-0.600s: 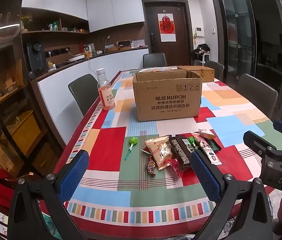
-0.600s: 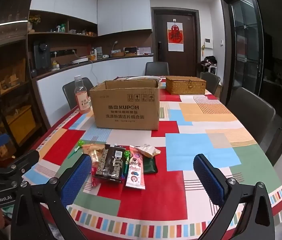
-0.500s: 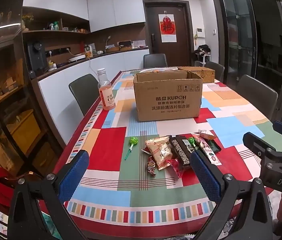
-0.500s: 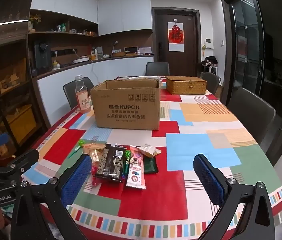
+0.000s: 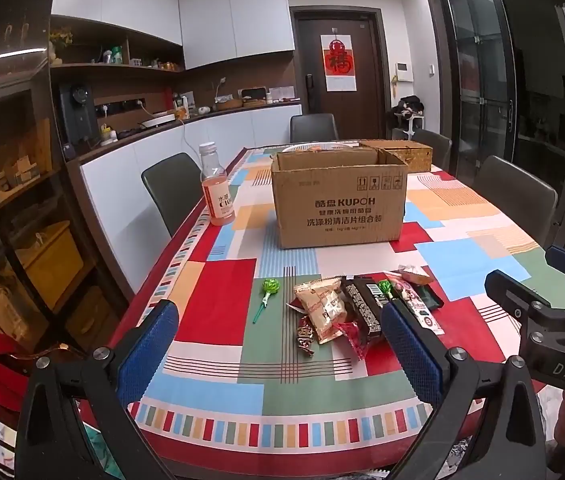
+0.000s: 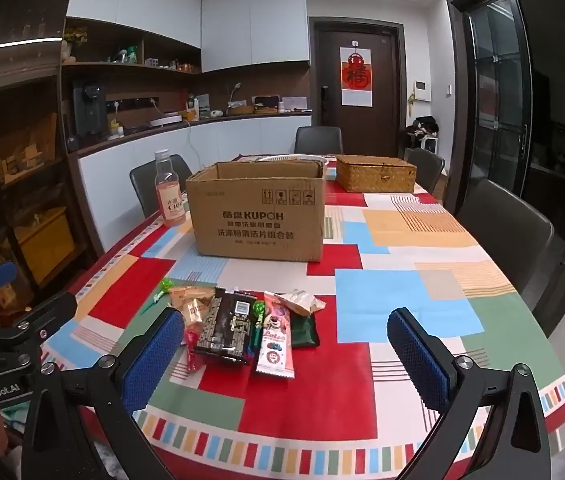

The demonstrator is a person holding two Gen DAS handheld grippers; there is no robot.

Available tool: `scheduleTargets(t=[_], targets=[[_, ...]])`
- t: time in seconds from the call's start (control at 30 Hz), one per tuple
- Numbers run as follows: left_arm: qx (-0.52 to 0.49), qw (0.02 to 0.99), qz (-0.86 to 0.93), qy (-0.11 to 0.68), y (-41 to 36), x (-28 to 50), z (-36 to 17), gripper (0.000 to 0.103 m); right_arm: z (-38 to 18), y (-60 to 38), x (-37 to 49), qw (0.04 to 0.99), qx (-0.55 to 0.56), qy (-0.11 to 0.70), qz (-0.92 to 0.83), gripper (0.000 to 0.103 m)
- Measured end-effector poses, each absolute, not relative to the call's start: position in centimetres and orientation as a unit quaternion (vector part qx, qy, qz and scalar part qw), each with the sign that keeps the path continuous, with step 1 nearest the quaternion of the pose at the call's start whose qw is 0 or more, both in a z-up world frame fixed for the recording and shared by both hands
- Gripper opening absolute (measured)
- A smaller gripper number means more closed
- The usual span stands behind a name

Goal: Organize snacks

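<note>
Tablecloth (image 6: 394,292) lies bare right of snacks (image 6: 242,324); cardboard box (image 6: 258,212) behind.

Table (image 5: 218,300): snacks (image 5: 346,312), box (image 5: 338,200), bottle (image 5: 216,194), basket (image 6: 374,174).

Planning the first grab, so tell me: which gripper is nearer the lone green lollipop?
Left. The green lollipop lies just ahead between the left gripper fingers; for the right gripper it sits beyond its left finger, further off.
</note>
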State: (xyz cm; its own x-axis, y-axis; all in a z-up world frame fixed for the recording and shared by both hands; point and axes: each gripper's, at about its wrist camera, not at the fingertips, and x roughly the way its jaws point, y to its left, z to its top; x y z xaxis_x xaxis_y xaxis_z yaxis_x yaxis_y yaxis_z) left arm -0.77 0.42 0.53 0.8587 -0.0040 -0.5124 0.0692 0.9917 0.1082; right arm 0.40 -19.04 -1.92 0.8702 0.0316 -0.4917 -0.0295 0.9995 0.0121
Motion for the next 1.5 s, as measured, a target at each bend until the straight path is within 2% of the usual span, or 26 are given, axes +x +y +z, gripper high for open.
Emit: scheduleTargets(t=[1.5], targets=[[0.061, 0.963, -0.020, 0.262, 0.48, -0.96, 0.58, 0.103, -1.38, -18.70, 0.25, 0.967, 0.001, 0.254, 0.017, 0.103]])
